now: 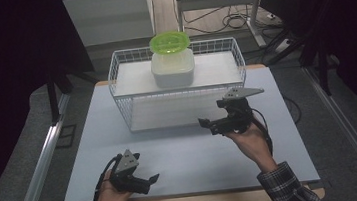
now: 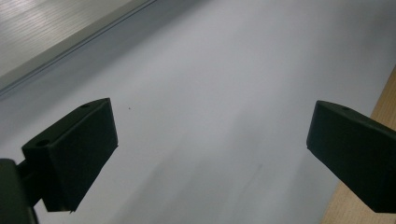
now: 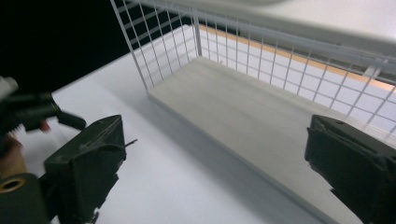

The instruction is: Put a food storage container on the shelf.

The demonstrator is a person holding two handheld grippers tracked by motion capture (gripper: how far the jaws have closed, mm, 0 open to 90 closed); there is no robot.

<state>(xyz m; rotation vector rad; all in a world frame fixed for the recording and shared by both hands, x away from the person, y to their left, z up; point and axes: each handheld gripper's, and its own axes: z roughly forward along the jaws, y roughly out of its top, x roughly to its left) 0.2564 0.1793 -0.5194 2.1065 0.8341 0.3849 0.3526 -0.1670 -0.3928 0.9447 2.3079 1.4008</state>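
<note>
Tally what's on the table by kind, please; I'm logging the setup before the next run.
Wire rack: 1
White container: 1
Green lid: 1
Grippers: 2, left gripper and right gripper, both open and holding nothing
Total: 5

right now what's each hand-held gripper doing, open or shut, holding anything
left hand-held gripper: open, nothing between its jaws, over the bare table.
right hand-held gripper: open, holding nothing, in front of the wire rack.
</note>
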